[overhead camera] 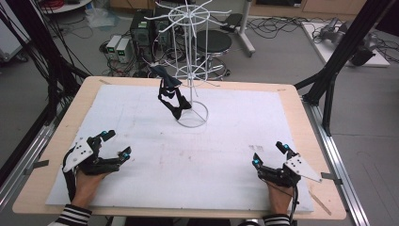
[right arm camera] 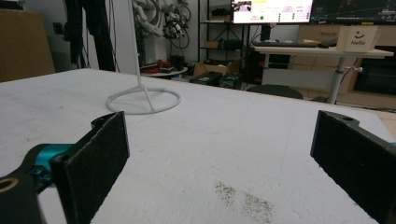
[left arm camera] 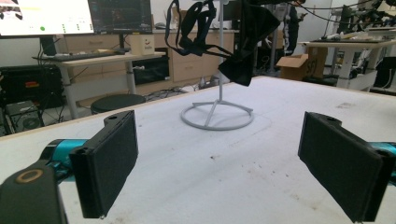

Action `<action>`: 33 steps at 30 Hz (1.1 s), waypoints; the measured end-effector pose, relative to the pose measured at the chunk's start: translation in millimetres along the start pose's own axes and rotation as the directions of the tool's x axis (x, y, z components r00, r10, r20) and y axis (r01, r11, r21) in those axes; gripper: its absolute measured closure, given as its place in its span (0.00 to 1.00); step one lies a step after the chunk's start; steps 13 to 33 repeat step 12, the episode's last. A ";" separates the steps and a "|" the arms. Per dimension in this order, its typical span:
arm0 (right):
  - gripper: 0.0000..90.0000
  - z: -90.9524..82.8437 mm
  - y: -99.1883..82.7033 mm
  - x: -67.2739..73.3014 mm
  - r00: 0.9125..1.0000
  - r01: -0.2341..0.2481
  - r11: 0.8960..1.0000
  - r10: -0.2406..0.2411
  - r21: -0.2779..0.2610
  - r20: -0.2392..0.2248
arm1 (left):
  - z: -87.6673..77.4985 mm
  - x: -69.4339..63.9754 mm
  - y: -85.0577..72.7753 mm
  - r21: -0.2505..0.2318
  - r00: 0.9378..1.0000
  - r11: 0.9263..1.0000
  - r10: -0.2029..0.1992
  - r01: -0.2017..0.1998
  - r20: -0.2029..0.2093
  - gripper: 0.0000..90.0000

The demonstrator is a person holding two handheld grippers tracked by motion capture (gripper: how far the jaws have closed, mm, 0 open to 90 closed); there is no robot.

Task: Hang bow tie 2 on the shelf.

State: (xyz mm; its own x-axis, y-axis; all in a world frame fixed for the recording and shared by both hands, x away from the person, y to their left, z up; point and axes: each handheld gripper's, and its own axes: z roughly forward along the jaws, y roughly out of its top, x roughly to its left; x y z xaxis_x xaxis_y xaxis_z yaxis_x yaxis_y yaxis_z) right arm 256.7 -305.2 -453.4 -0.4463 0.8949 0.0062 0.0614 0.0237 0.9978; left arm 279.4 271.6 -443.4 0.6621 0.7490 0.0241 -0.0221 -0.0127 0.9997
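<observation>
Black straps (overhead camera: 170,96) hang on the rack (overhead camera: 190,70) at twelve o'clock; my left tool (overhead camera: 114,143) and right tool (overhead camera: 270,154) rest agape on the bench (overhead camera: 188,155), ready to reach.

We hold our left black two-jaw gripper (overhead camera: 111,143) low at the near left, its jaws spread wide and aimed forward and to the right, the grey three-cornered plate on top tilted outward. Our left hand (overhead camera: 87,184) grips it from behind, a black-and-white striped sleeve at the wrist. Our right black two-jaw gripper (overhead camera: 269,154) sits at the near right, jaws likewise wide apart and pointing forward-left, held by our right hand (overhead camera: 280,197).
</observation>
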 end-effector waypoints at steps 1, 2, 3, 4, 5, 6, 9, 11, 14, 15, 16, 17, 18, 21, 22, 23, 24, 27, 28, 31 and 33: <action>0.04 0.1 0.0 -0.1 1.000 -0.001 1.000 0.001 -0.001 0.000 | -0.5 -0.5 -1.5 -0.004 1.000 1.000 0.004 -0.004 -0.003 0.14; 0.04 0.0 0.0 0.1 1.000 -0.004 1.000 0.004 0.000 0.001 | -1.0 -0.8 -2.9 -0.004 1.000 1.000 0.009 -0.009 -0.007 0.14; 0.04 -0.1 0.0 0.0 1.000 -0.005 1.000 0.005 0.000 0.001 | -1.2 -1.5 -4.3 -0.008 1.000 1.000 0.007 -0.007 -0.014 0.14; 0.04 -0.1 0.0 -0.1 1.000 -0.007 1.000 0.007 0.001 0.000 | -1.5 -1.8 -5.5 -0.013 1.000 1.000 0.007 -0.007 -0.018 0.14; 0.04 -0.2 0.0 -0.2 1.000 -0.007 1.000 0.007 0.001 -0.001 | -1.1 -2.2 -6.4 -0.017 1.000 1.000 0.006 -0.006 -0.018 0.14; 0.04 -0.3 -0.1 -0.4 1.000 -0.005 1.000 0.005 0.000 0.000 | -1.0 -2.3 -6.7 -0.009 1.000 1.000 0.013 -0.013 -0.018 0.14; 0.04 -0.2 -0.1 -0.2 1.000 -0.005 1.000 0.005 -0.001 0.000 | -0.3 -3.1 -7.4 -0.010 1.000 1.000 0.014 -0.014 -0.017 0.14; 0.04 -0.3 -0.1 -0.3 1.000 -0.006 1.000 0.006 -0.001 -0.001 | -0.8 -2.3 -9.3 -0.001 1.000 1.000 0.019 -0.019 -0.017 0.14; 0.04 -0.3 -0.1 -0.4 1.000 -0.006 1.000 0.006 -0.002 -0.001 | -1.3 -1.8 -10.8 -0.004 1.000 1.000 0.007 -0.007 -0.018 0.14; 0.04 -0.3 -0.1 -0.4 1.000 -0.006 1.000 0.006 -0.002 -0.001 | -1.3 -1.8 -10.8 -0.004 1.000 1.000 0.007 -0.007 -0.018 0.14; 0.04 -0.3 -0.1 -0.4 1.000 -0.006 1.000 0.006 -0.002 -0.001 | -1.3 -1.8 -10.8 -0.004 1.000 1.000 0.007 -0.007 -0.018 0.14; 0.04 -0.3 -0.1 -0.4 1.000 -0.006 1.000 0.006 -0.002 -0.001 | -1.3 -1.8 -10.8 -0.004 1.000 1.000 0.007 -0.007 -0.018 0.14; 0.04 -0.3 -0.1 -0.4 1.000 -0.006 1.000 0.006 -0.002 -0.001 | -1.3 -1.8 -10.8 -0.004 1.000 1.000 0.007 -0.007 -0.018 0.14; 0.04 -0.3 -0.1 -0.4 1.000 -0.006 1.000 0.006 -0.002 -0.001 | -1.3 -1.8 -10.8 -0.004 1.000 1.000 0.007 -0.007 -0.018 0.14; 0.04 -0.3 -0.1 -0.4 1.000 -0.006 1.000 0.006 -0.002 -0.001 | -1.3 -1.8 -10.8 -0.004 1.000 1.000 0.007 -0.007 -0.018 0.14; 0.04 -0.3 -0.1 -0.4 1.000 -0.006 1.000 0.006 -0.002 -0.001 | -1.3 -1.8 -10.8 -0.004 1.000 1.000 0.007 -0.007 -0.018 0.14; 0.04 -0.3 -0.1 -0.4 1.000 -0.006 1.000 0.006 -0.002 -0.001 | -1.3 -1.8 -10.8 -0.004 1.000 1.000 0.007 -0.007 -0.018 0.14; 0.04 -0.3 -0.1 -0.4 1.000 -0.006 1.000 0.006 -0.002 -0.001 | -1.3 -1.8 -10.8 -0.004 1.000 1.000 0.007 -0.007 -0.018 0.14; 0.04 -0.3 -0.1 -0.4 1.000 -0.006 1.000 0.006 -0.002 -0.001 | -1.3 -1.8 -10.8 -0.004 1.000 1.000 0.007 -0.007 -0.018 0.14; 0.04 -0.3 -0.1 -0.4 1.000 -0.006 1.000 0.006 -0.002 -0.001 | -1.3 -1.8 -10.8 -0.004 1.000 1.000 0.007 -0.007 -0.018 0.14; 0.04 -0.3 -0.1 -0.4 1.000 -0.006 1.000 0.006 -0.002 -0.001 | -1.3 -1.8 -10.8 -0.004 1.000 1.000 0.007 -0.007 -0.018 0.14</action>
